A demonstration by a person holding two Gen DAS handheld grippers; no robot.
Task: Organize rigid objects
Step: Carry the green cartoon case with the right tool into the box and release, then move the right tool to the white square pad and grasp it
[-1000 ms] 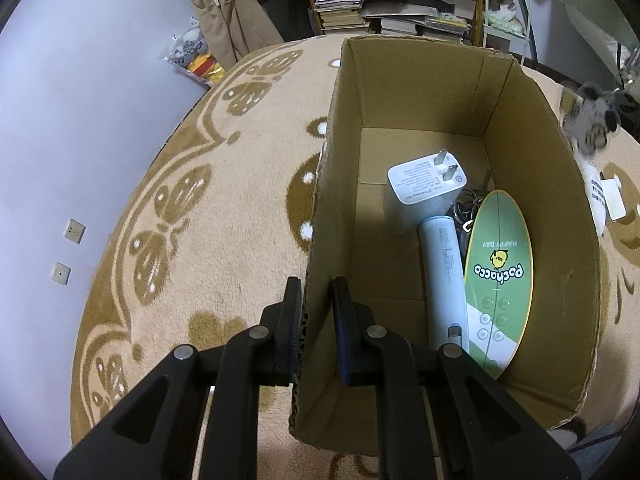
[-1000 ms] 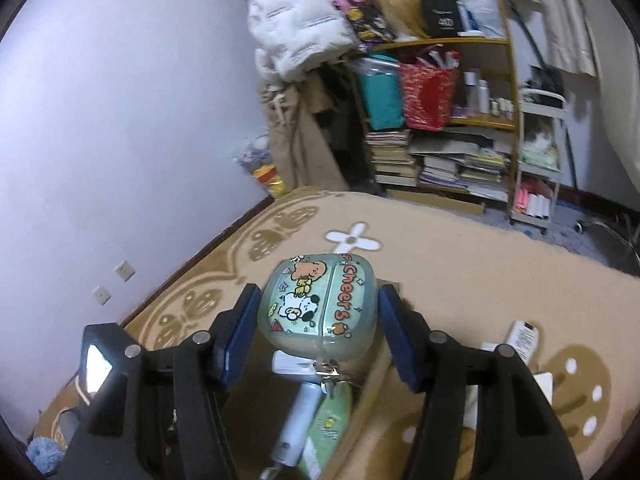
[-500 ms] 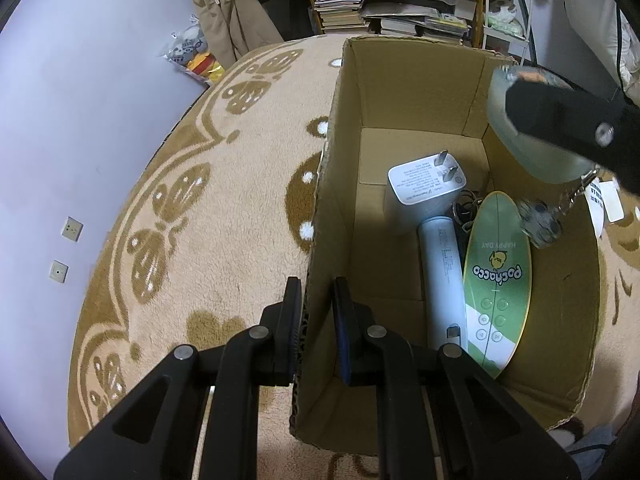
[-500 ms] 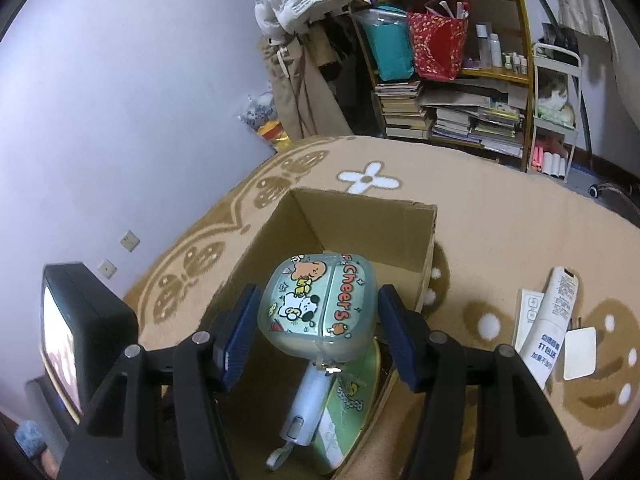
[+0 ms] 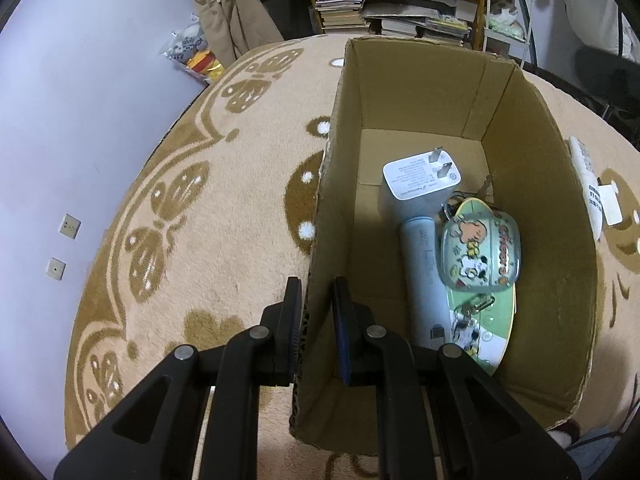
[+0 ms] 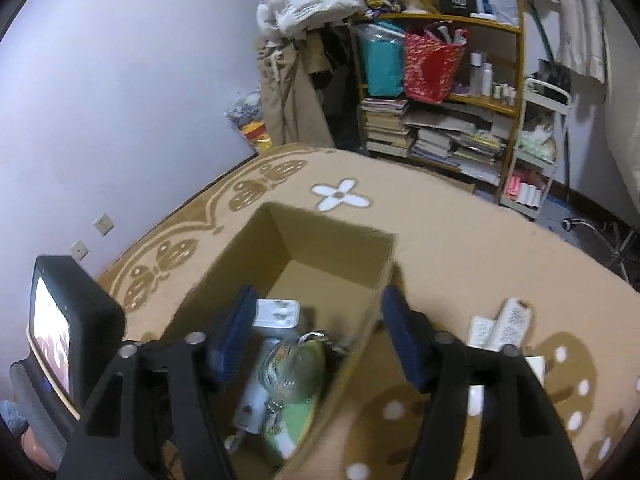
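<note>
An open cardboard box [image 5: 540, 128] stands on the patterned rug. My left gripper [image 5: 316, 320] is shut on the box's left wall. Inside lie a white plug adapter [image 5: 420, 176], a pale grey cylinder [image 5: 424, 268], a green oval fan [image 5: 488, 332] and a clear cartoon case [image 5: 480, 256] resting on top of them. My right gripper [image 6: 316, 340] is open and empty above the box [image 6: 304, 240], over the case [image 6: 288, 364].
A white tube [image 6: 508, 320] and white cards [image 6: 480, 328] lie on the rug right of the box. A bookshelf [image 6: 440, 120] with books and bags stands at the back. A small screen device [image 6: 60, 320] sits at the left. The wall [image 5: 60, 120] borders the rug on the left.
My right gripper opened and let go of the cartoon case, which dropped into the box onto the fan and cylinder. The right gripper rose. The left gripper has not moved.
</note>
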